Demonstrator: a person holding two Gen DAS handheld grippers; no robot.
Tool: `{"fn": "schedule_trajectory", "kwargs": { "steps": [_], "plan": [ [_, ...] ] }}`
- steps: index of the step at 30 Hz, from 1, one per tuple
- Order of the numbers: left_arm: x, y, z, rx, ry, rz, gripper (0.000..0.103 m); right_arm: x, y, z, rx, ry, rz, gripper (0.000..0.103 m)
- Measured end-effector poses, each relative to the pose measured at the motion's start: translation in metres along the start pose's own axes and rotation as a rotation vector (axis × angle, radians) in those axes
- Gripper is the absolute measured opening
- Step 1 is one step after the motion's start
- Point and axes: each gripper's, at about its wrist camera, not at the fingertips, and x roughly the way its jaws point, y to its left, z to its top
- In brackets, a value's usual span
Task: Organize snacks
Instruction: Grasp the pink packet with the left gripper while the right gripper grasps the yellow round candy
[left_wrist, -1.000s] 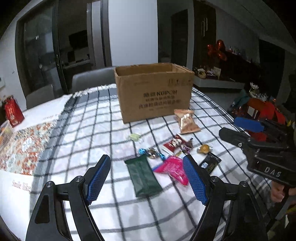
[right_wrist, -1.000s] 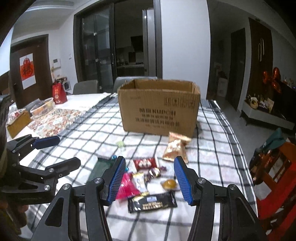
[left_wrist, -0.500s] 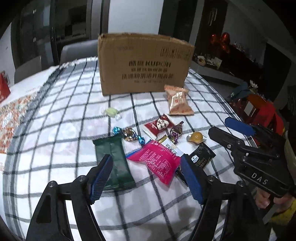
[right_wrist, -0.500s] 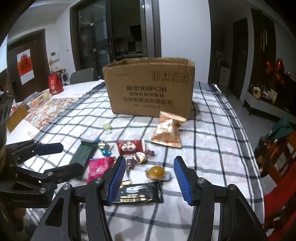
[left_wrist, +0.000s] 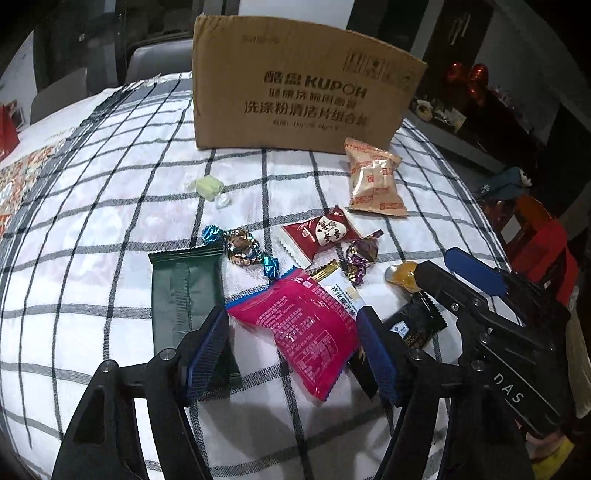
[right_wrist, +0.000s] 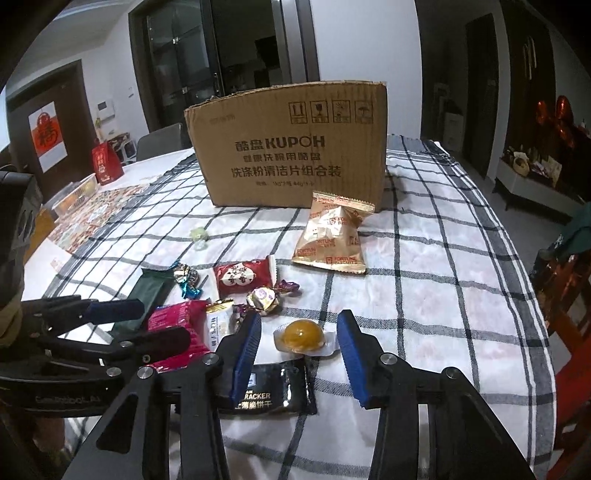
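Pink snack packet (left_wrist: 303, 328) lay flat on the checked cloth of the desk (left_wrist: 92, 206), right between the blue pads of the left tongs (left_wrist: 293, 354), which were spread wide and clamped on nothing. Dark green packet (left_wrist: 184, 291) sat just beside it, partly under the left pad. Over on the other side, the right tongs (right_wrist: 297, 363) were also wide apart, straddling the orange jelly cup (right_wrist: 301, 336), with the black cracker pack (right_wrist: 273, 391) just below it, not gripping either. Foil candies and a red packet (right_wrist: 240, 277) clustered behind. Cardboard box (right_wrist: 291, 147) stood further back, with open cloth to its right up to the desk edge.
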Motion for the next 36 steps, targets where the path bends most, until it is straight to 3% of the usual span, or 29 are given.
{"fn": "schedule_trajectory", "kwargs": {
  "steps": [12, 18, 19, 25, 36],
  "plan": [
    [0.008, -0.004, 0.006, -0.008, -0.01, 0.023, 0.07, 0.02, -0.004, -0.003, 0.028, 0.046, 0.027, 0.035],
    [0.01, -0.004, 0.007, -0.018, -0.014, 0.004, 0.064, 0.023, -0.004, -0.003, 0.033, 0.06, 0.034, 0.034],
    [0.01, -0.003, 0.007, -0.019, -0.015, 0.0, 0.057, 0.023, -0.003, -0.003, 0.028, 0.061, 0.028, 0.032],
    [0.009, -0.002, 0.005, -0.015, -0.027, -0.015, 0.047, 0.021, 0.0, -0.002, 0.016, 0.058, 0.012, 0.03],
    [-0.002, 0.0, 0.003, -0.008, -0.043, -0.027, 0.037, -0.001, 0.007, 0.003, 0.035, 0.018, 0.017, 0.03]
  ]
}}
